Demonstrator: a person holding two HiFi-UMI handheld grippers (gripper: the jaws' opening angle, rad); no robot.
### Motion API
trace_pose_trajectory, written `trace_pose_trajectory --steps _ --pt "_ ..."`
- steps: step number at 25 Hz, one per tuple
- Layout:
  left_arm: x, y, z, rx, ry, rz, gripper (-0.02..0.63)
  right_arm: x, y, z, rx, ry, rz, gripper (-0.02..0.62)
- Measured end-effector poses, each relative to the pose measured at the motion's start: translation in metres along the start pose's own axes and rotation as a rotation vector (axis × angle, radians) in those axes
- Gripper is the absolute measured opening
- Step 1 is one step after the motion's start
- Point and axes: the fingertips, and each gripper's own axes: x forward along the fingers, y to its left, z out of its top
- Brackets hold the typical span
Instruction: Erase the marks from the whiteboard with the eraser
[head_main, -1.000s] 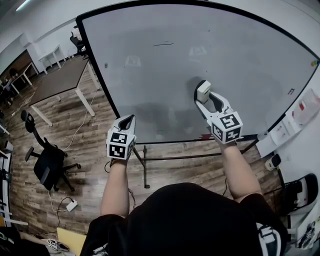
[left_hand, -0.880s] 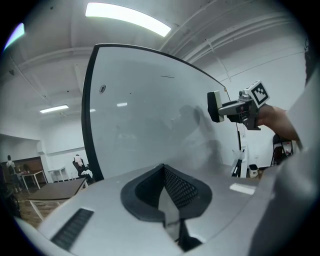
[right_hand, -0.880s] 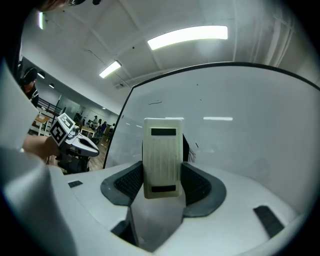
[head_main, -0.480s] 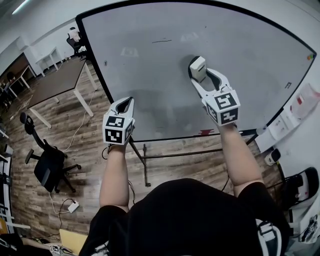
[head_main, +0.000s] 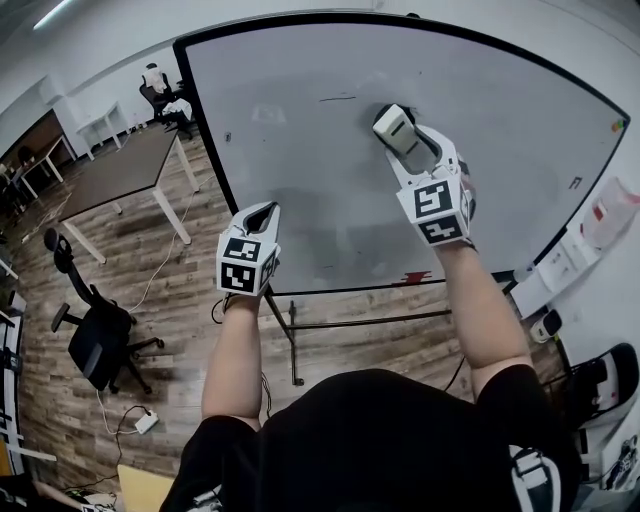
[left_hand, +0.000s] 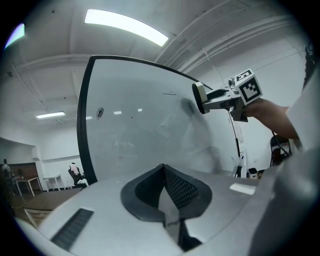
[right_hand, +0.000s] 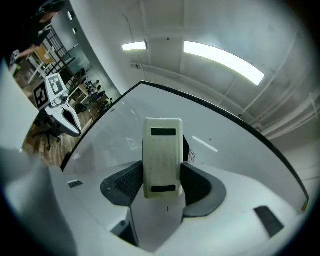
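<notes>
The right tool (head_main: 402, 136) grips the eraser (head_main: 393, 127) sidewise, pad toward the whiteboard (head_main: 300, 190), a short mark (head_main: 337, 98) just left of its tip; the left tool (head_main: 262, 212), jaws together and empty, hangs clear.

the whiteboard (head_main: 300, 170) was pale grey inside a black frame, the eraser (right_hand: 161, 156) cream with two black bars, the cube (head_main: 243, 266) on the left gripper (head_main: 264, 211) white with black square markers

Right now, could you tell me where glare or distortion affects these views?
Head view: fisheye bows the whiteboard frame, with pale light reflections on its upper left. Left gripper view: ceiling light blown out, corners vignetted. Right gripper view: eraser sharp, corners dark.
</notes>
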Motion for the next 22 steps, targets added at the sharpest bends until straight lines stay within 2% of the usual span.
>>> trace_pose_trajectory --steps 7,13,22 --pt "-0.005 0.001 -0.005 0.003 0.003 -0.009 0.011 0.004 -0.005 0.012 -0.112 0.040 -0.047 0.230" --pt "-0.007 -0.002 0.005 0.006 -0.014 -0.021 0.009 0.014 -0.015 0.023 -0.141 0.042 -0.065 0.230" --pt "-0.009 -0.002 -0.005 0.021 0.013 -0.023 0.011 0.031 -0.015 0.030 -0.185 0.043 -0.075 0.229"
